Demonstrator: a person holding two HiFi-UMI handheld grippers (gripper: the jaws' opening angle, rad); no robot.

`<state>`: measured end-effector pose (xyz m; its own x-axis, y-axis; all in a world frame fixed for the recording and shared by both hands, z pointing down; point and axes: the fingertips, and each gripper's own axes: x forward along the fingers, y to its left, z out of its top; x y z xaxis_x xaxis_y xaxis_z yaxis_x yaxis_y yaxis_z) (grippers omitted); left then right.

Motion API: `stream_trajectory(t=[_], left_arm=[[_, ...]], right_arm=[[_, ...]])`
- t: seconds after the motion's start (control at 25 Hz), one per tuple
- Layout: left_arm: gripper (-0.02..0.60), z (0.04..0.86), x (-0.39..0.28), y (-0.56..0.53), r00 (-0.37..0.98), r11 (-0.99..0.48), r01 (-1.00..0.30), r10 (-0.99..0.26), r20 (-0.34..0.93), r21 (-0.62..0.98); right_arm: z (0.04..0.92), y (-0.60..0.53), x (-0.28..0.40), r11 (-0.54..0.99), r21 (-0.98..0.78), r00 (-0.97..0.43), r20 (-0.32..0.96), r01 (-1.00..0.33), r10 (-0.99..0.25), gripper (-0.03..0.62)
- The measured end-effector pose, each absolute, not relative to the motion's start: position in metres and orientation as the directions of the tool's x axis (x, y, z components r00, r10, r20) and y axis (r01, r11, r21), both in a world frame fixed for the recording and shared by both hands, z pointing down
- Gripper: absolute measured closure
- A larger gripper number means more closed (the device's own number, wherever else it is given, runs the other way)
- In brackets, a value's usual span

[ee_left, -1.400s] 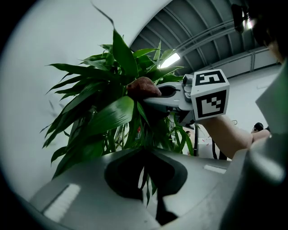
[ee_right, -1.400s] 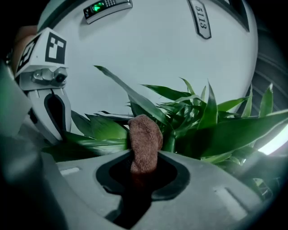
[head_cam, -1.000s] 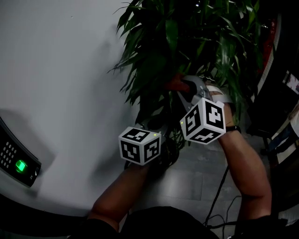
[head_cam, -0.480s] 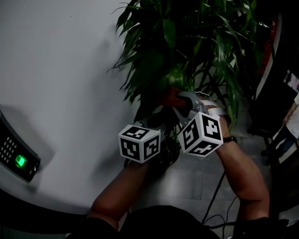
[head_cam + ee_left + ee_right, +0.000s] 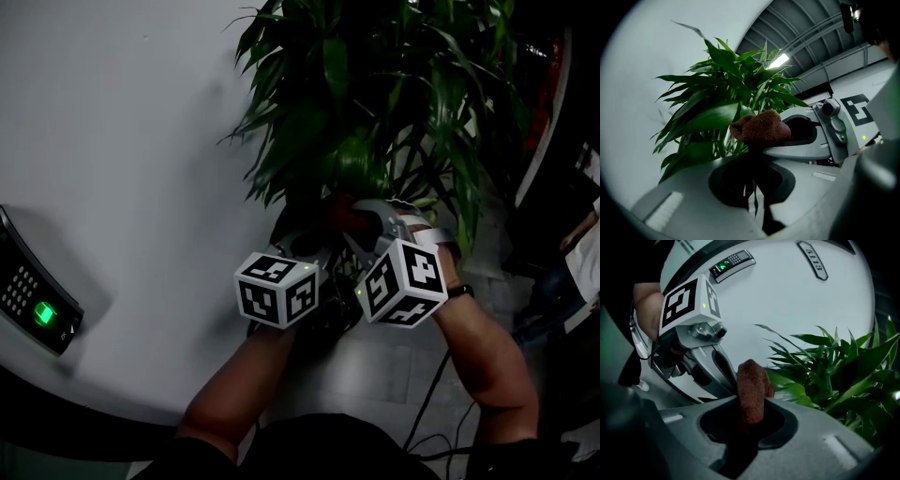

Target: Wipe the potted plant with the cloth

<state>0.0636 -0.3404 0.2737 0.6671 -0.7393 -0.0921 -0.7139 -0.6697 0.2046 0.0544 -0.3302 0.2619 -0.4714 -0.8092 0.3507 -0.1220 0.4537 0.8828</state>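
The potted plant (image 5: 375,103) with long green leaves stands against the white wall. My right gripper (image 5: 361,217) is shut on a reddish-brown cloth (image 5: 339,212), low among the leaves. In the right gripper view the cloth (image 5: 751,390) sticks up out of that gripper's jaws (image 5: 750,406), with leaves (image 5: 834,371) to its right. My left gripper (image 5: 305,246) sits just left of it, shut on a thin dark leaf (image 5: 753,187) that hangs between its jaws. The left gripper view shows the cloth (image 5: 761,129) pressed against the foliage (image 5: 717,112) right above my left gripper (image 5: 752,161).
A keypad panel with a green light (image 5: 39,314) is mounted on the curved white wall (image 5: 122,141) at the left. A black cable (image 5: 431,394) trails over the grey floor. Part of a person (image 5: 583,248) shows at the right edge.
My right gripper has come down and nearer with the cloth, sliding down along the leaves. The left gripper has stayed where it was.
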Motion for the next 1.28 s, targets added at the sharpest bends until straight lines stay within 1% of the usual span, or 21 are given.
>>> stream_trajectory(t=[0.16,0.28,0.48,0.76,0.96,1.12,1.28], left_arm=[[0.558,0.273,0.062,-0.339,0.655,-0.658,-0.727,-0.750,-0.090,0.198],[0.550,0.271,0.066,-0.336,0.653,-0.657,-0.729,-0.752,-0.092,0.193],[0.520,0.271,0.070,-0.324,0.643,-0.648,-0.739,-0.760,-0.092,0.185],[0.520,0.277,0.075,-0.297,0.614,-0.617,-0.770,-0.786,-0.072,0.161],[0.560,0.288,0.081,-0.272,0.588,-0.587,-0.794,-0.808,-0.049,0.158],[0.563,0.297,0.092,-0.253,0.561,-0.559,-0.816,-0.827,-0.033,0.148],[0.563,0.295,0.103,-0.230,0.534,-0.537,-0.834,-0.844,-0.055,0.129]], right_arm=[[0.269,-0.321,0.056,0.492,0.860,-0.495,0.373,-0.132,-0.785,0.522],[0.266,-0.316,0.060,0.475,0.868,-0.500,0.352,-0.141,-0.791,0.522],[0.264,-0.305,0.070,0.480,0.859,-0.525,0.330,-0.177,-0.785,0.522],[0.269,-0.280,0.094,0.515,0.817,-0.569,0.302,-0.259,-0.765,0.522],[0.284,-0.261,0.126,0.590,0.717,-0.619,0.283,-0.370,-0.733,0.522],[0.309,-0.248,0.156,0.656,0.603,-0.655,0.274,-0.453,-0.704,0.522],[0.321,-0.229,0.182,0.709,0.467,-0.697,0.239,-0.528,-0.676,0.522]])
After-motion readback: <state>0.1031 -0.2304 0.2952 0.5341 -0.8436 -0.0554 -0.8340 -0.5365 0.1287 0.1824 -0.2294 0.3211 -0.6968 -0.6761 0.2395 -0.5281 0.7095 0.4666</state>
